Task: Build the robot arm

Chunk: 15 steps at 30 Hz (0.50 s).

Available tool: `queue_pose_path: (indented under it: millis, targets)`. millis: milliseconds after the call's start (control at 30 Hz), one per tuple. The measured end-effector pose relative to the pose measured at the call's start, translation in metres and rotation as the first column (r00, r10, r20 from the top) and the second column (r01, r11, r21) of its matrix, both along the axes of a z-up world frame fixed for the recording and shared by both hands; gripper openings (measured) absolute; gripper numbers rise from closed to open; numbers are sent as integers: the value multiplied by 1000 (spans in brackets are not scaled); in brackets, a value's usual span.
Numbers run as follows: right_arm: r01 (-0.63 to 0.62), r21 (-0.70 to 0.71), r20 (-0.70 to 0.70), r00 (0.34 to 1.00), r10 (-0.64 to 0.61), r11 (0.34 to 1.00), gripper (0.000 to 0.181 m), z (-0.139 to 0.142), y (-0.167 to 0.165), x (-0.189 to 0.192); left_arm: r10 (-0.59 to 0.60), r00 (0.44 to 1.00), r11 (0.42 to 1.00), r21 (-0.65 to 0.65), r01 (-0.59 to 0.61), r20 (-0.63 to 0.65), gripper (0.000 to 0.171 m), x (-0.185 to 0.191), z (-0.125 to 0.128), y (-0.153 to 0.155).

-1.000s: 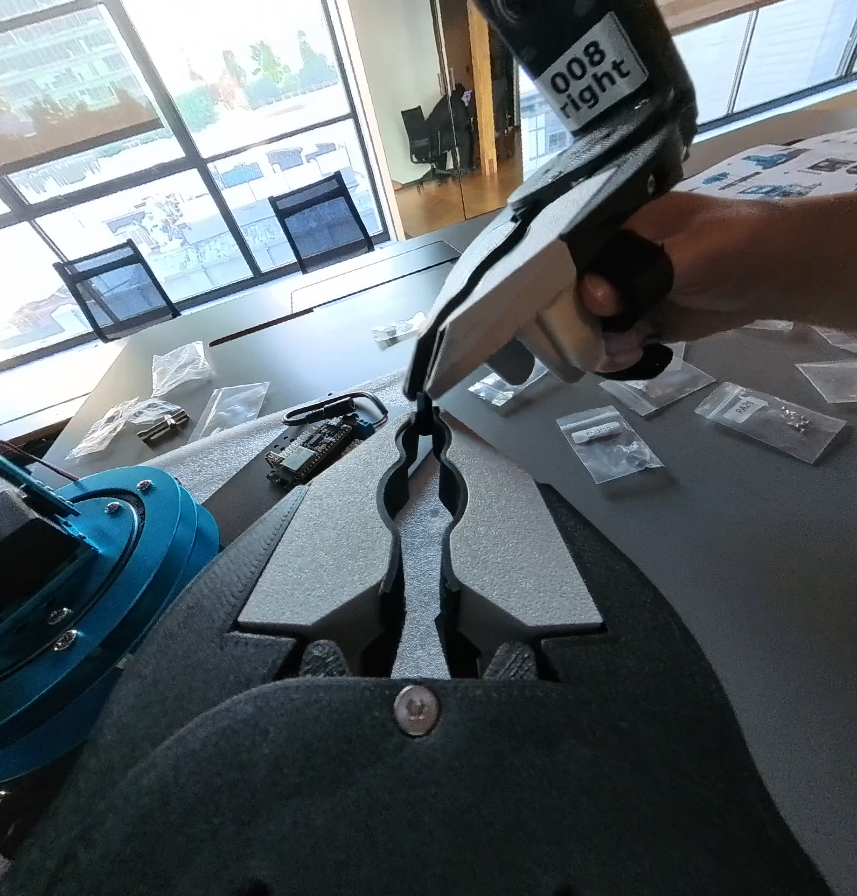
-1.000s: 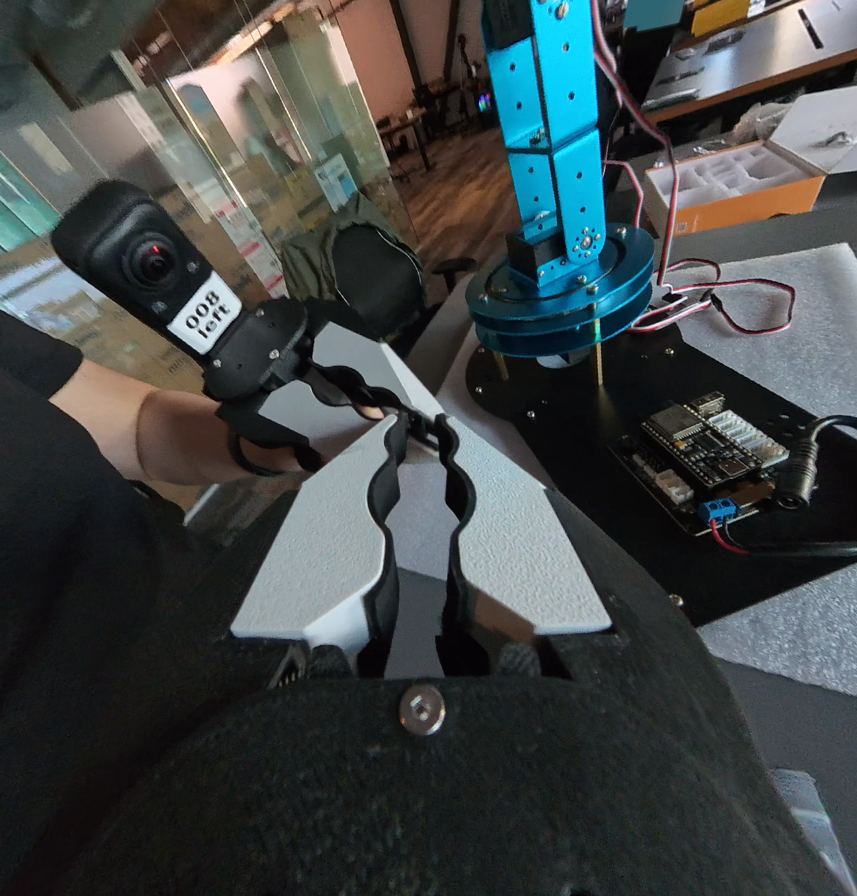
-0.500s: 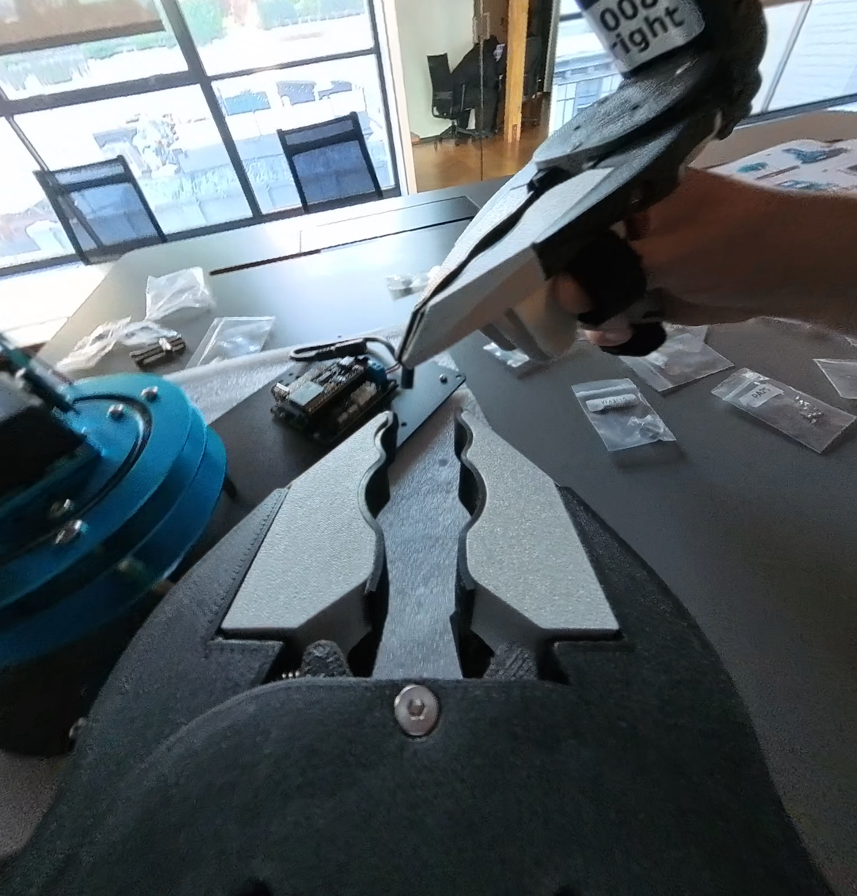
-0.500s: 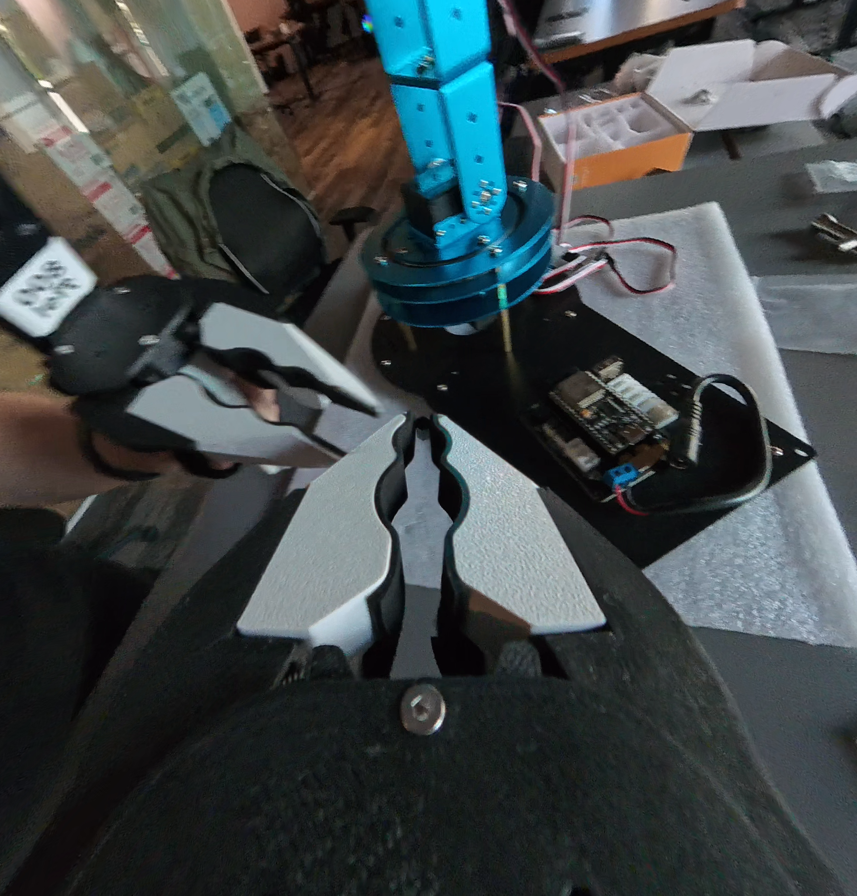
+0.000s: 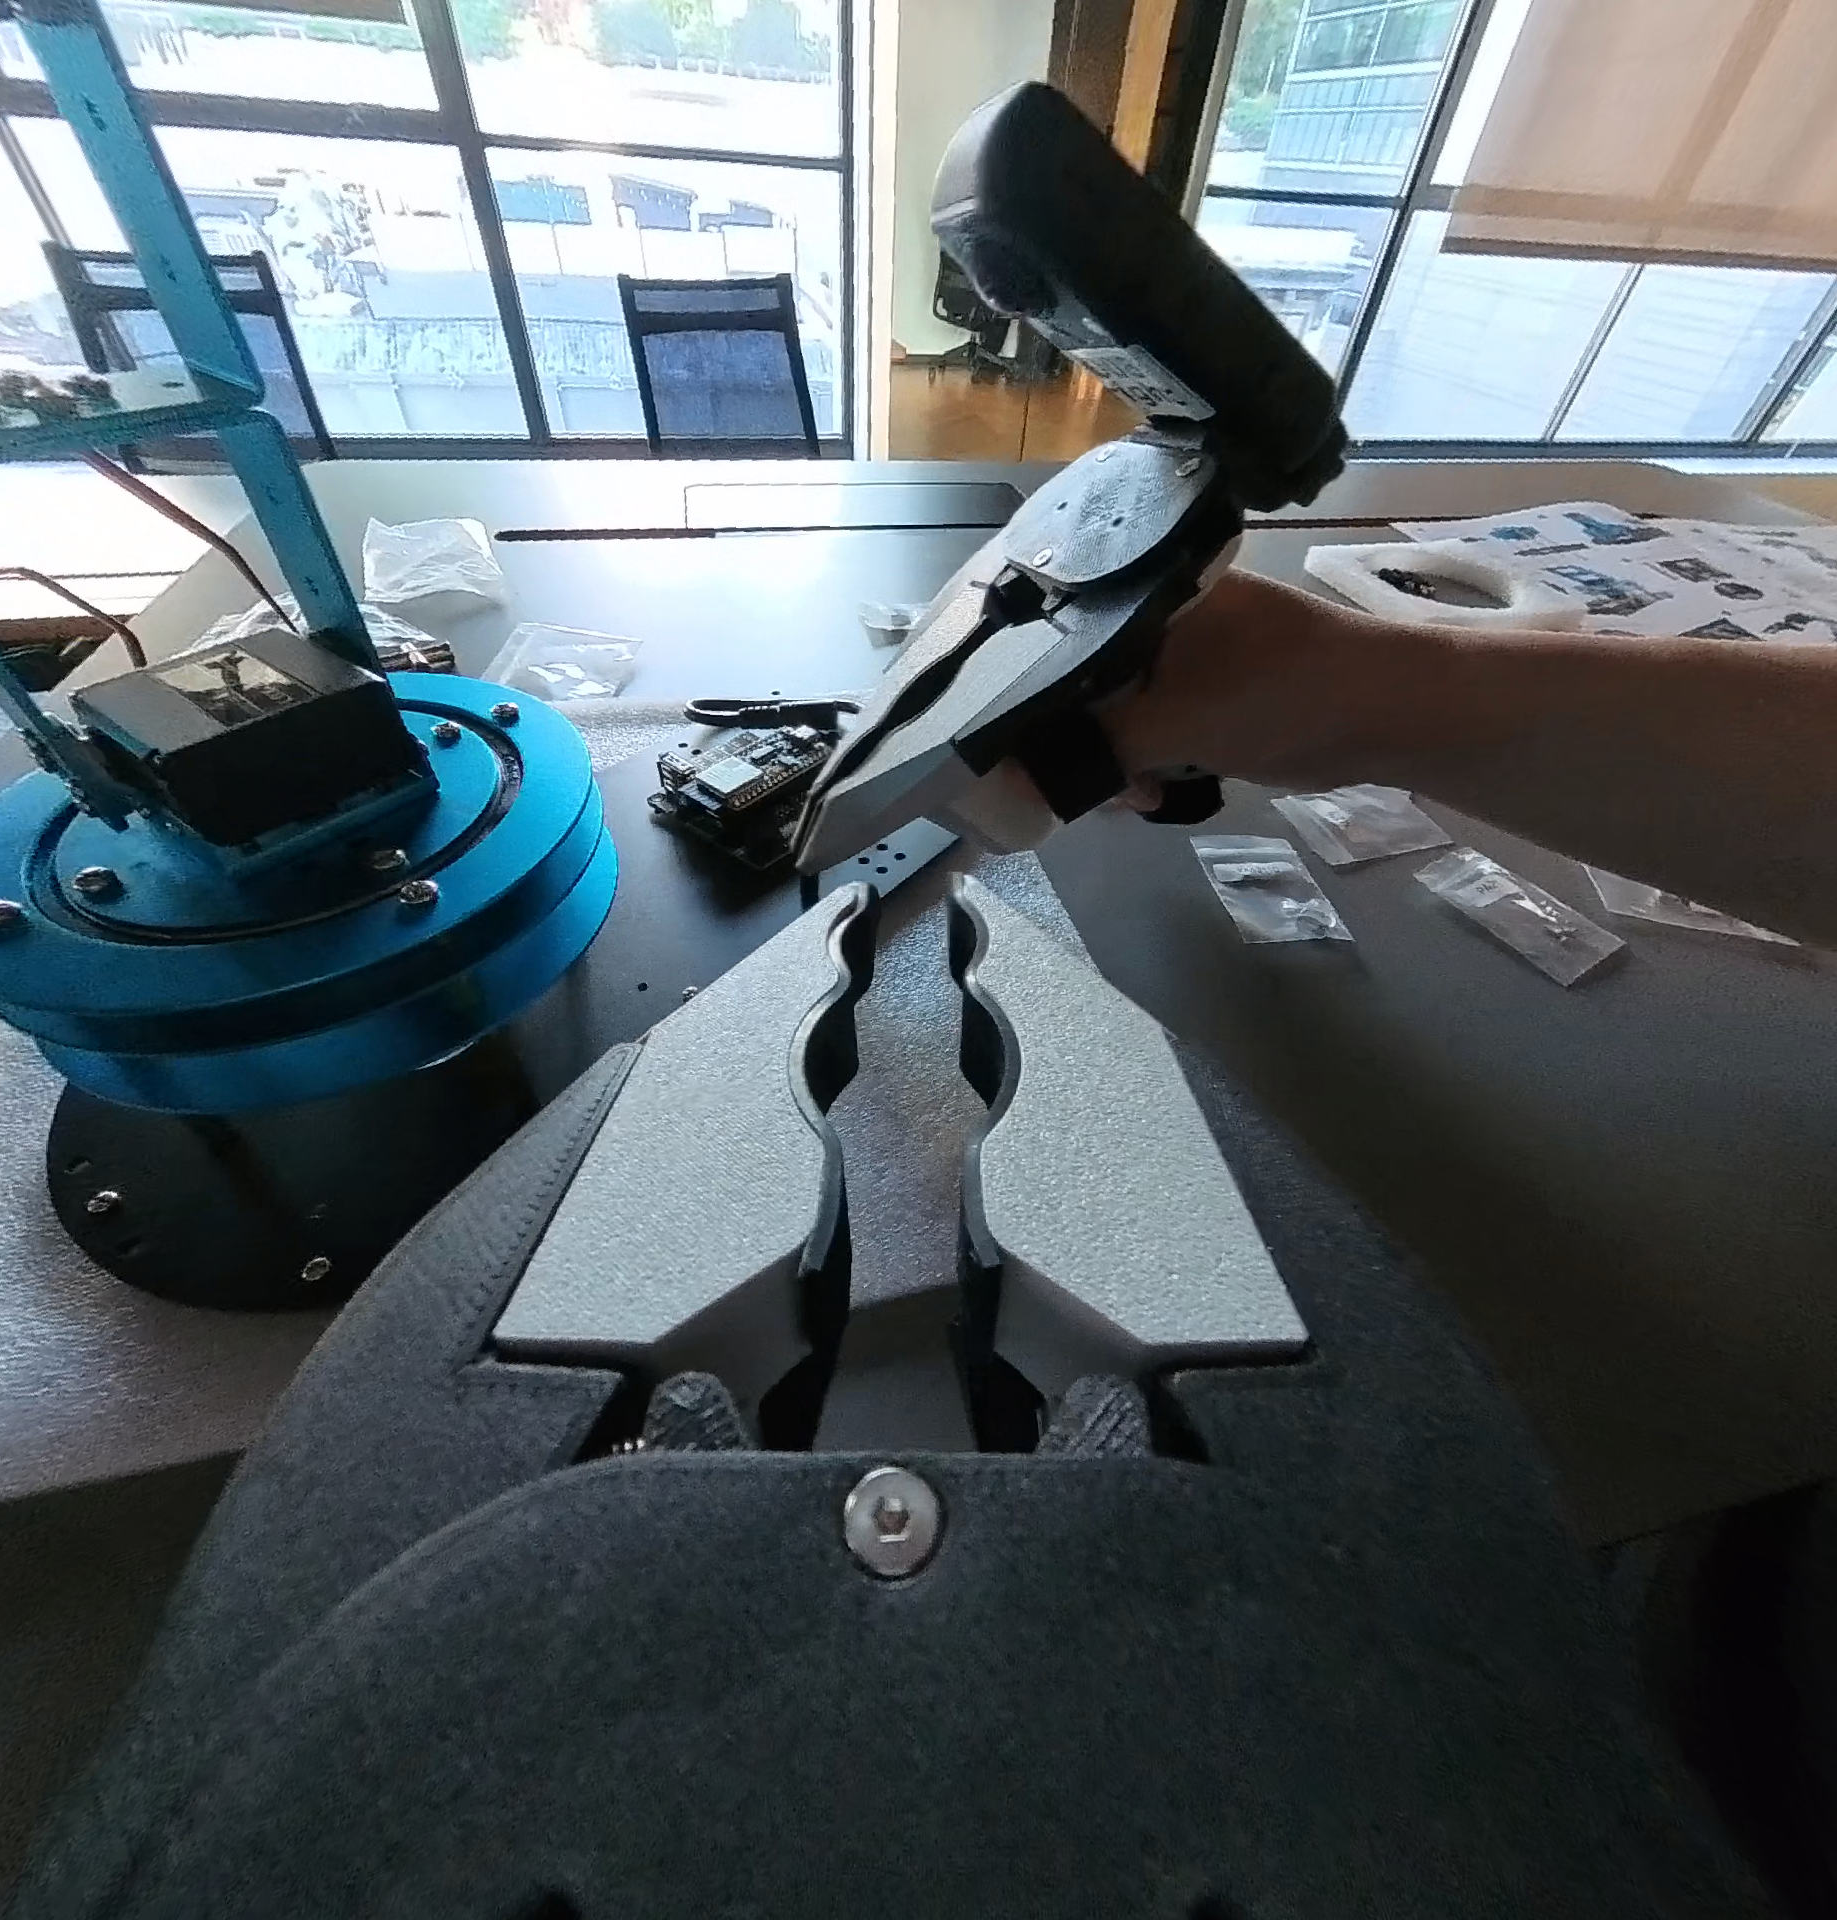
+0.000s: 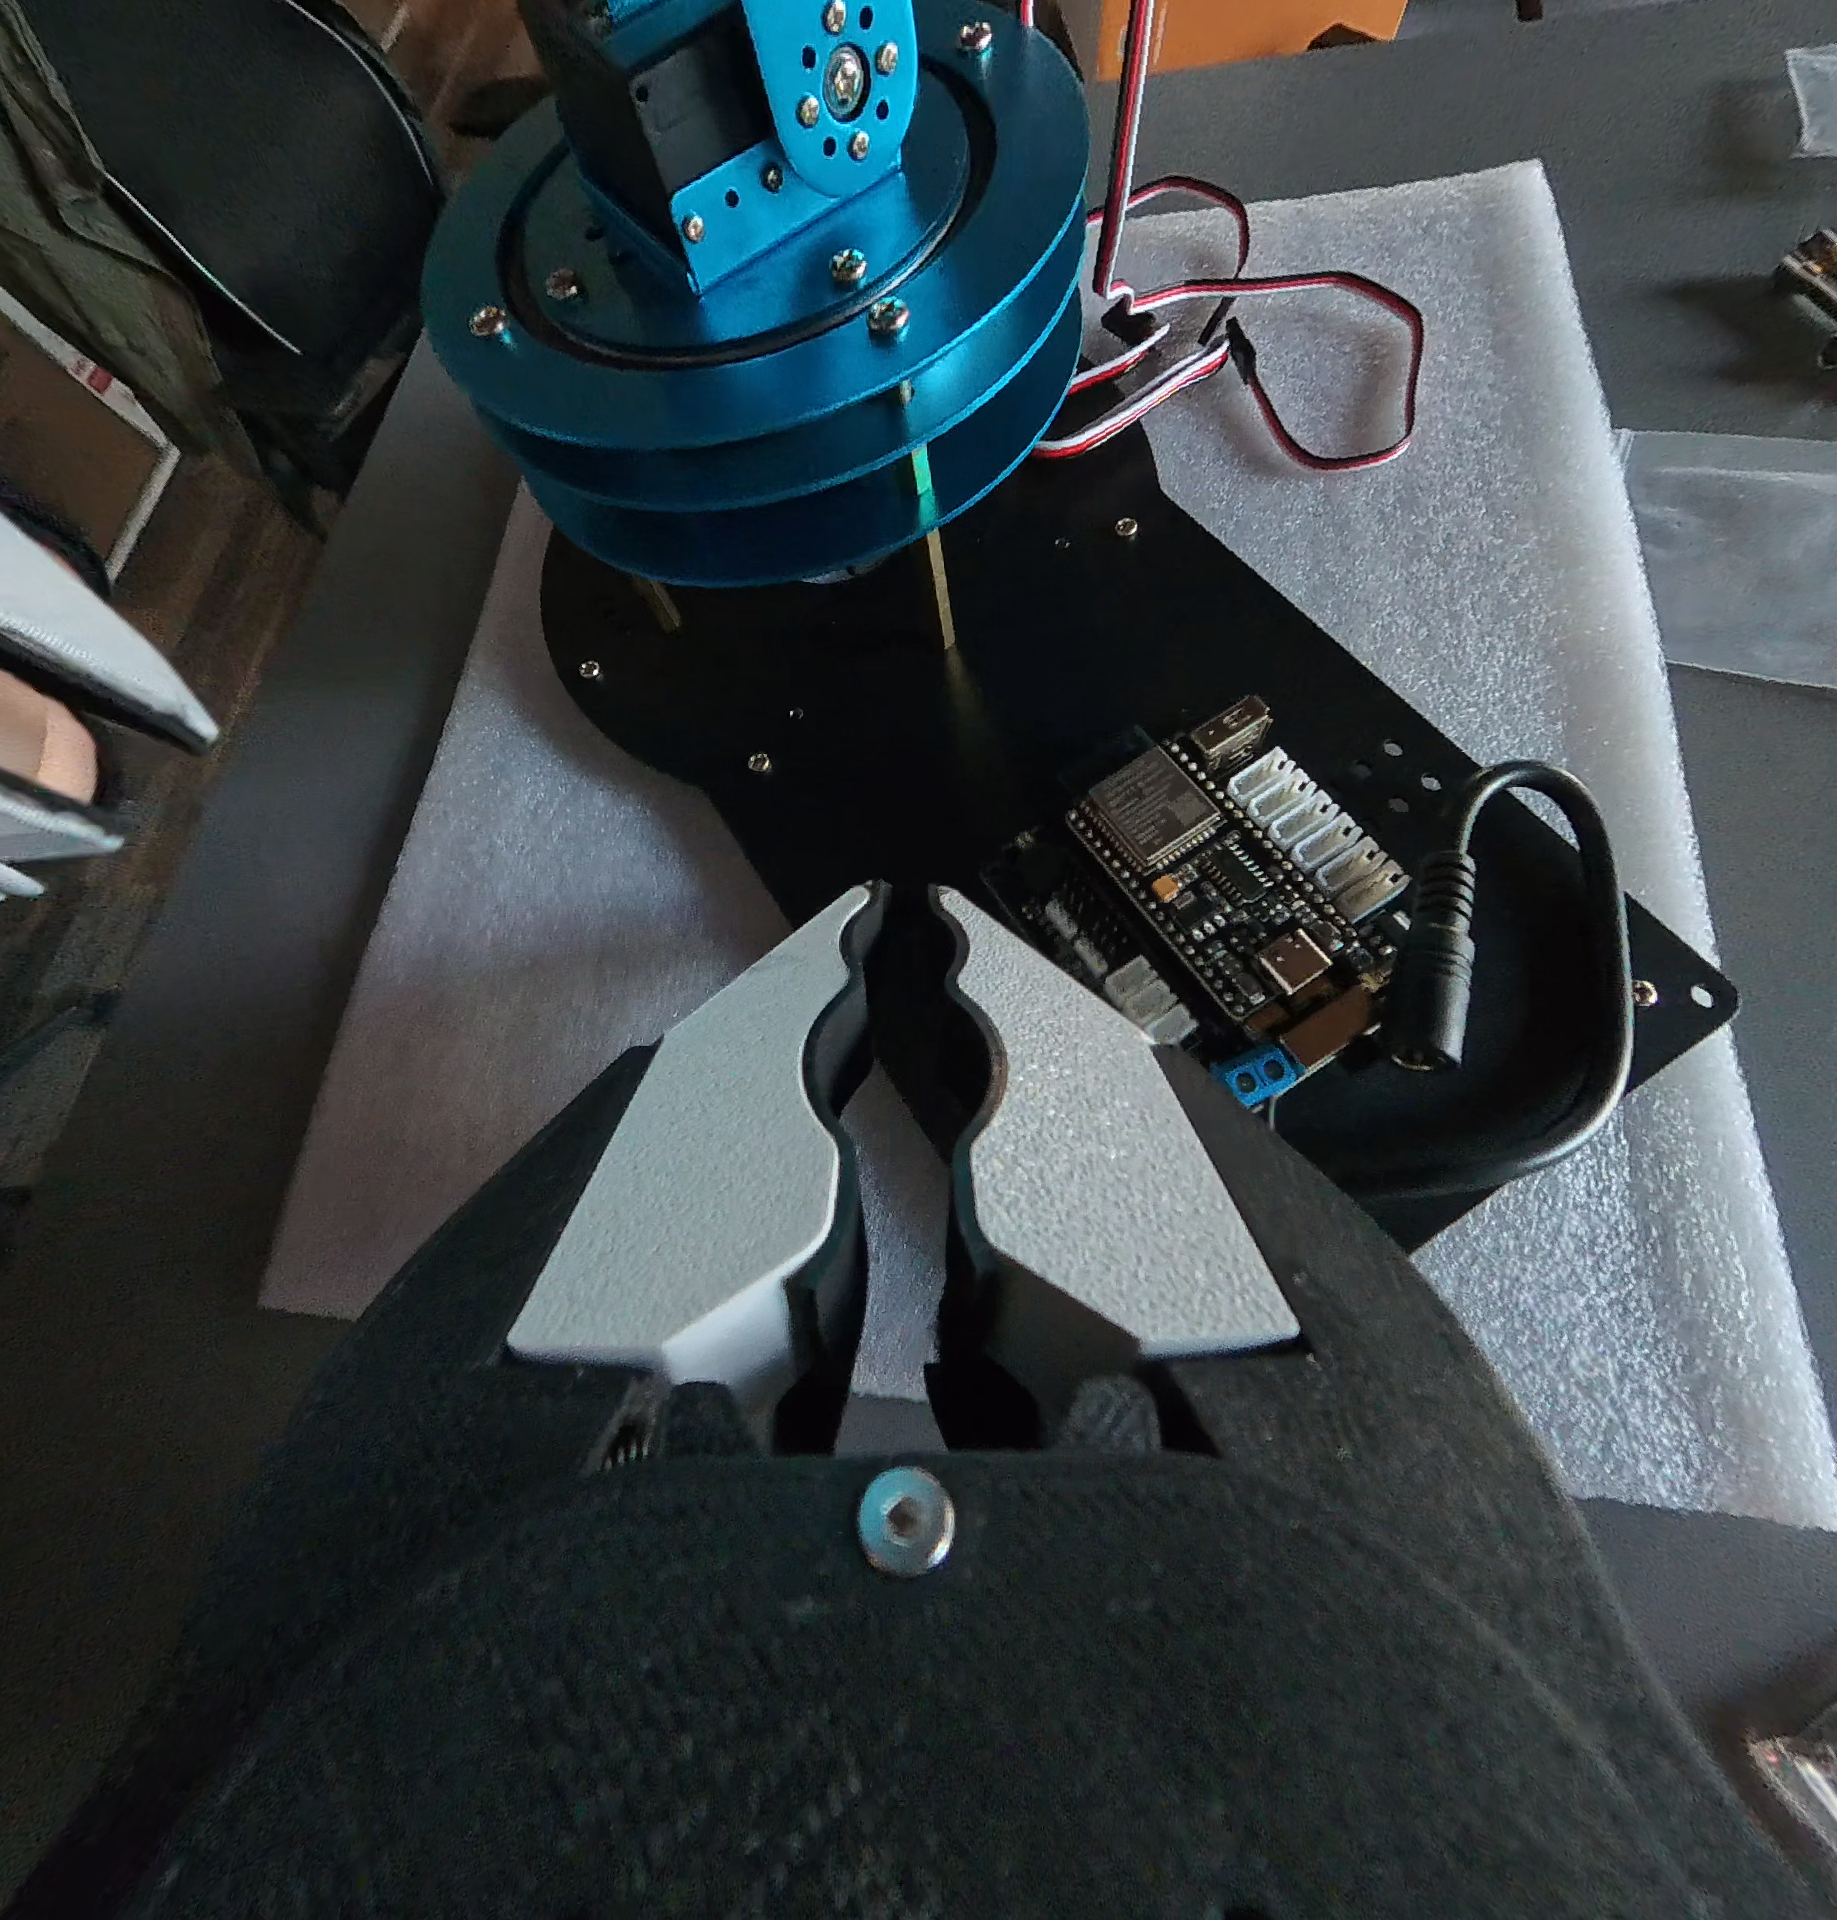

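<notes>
A blue metal turntable with a servo bracket [image 6: 748, 343] stands on a black base plate [image 6: 997, 644], which lies on a white foam sheet [image 6: 1516, 727]. A circuit board [image 6: 1226, 894] with a black plug cable [image 6: 1433, 956] sits on the plate. My right gripper [image 6: 909, 896] hovers over the plate just left of the board, its jaws closed to a narrow slit with nothing visible between them. My left gripper [image 5: 909, 899] is slightly open and empty, low over the near end of the plate [image 5: 685, 935]. The right gripper [image 5: 812, 847] points down just beyond it, beside the board [image 5: 748, 774].
Red, white and black servo wires [image 6: 1309, 301] loop behind the turntable. Several small plastic bags of parts [image 5: 1267, 894] lie to the right on the dark table. Metal standoffs [image 6: 1828, 301] and a printed sheet [image 5: 1672, 561] lie farther off. Chairs [image 5: 722, 353] stand by the windows. The tips of one gripper are about 11 cm away from the tips of the other.
The two grippers' tips met a second ago. My left gripper opened and drew back. My right gripper closed a little and swung down over the base plate.
</notes>
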State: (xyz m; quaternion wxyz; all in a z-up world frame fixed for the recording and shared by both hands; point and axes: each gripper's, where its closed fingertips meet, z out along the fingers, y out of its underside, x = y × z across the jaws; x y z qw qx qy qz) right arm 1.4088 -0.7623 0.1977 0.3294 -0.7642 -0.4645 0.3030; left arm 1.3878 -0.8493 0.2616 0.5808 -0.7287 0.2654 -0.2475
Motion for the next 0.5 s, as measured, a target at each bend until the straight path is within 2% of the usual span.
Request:
queue_pose_path:
  millis: [500]
  targets:
    - [-35, 49, 38, 999, 33, 998, 10, 0, 0, -4, -38, 999, 999, 0, 38, 25, 11, 6, 4, -2]
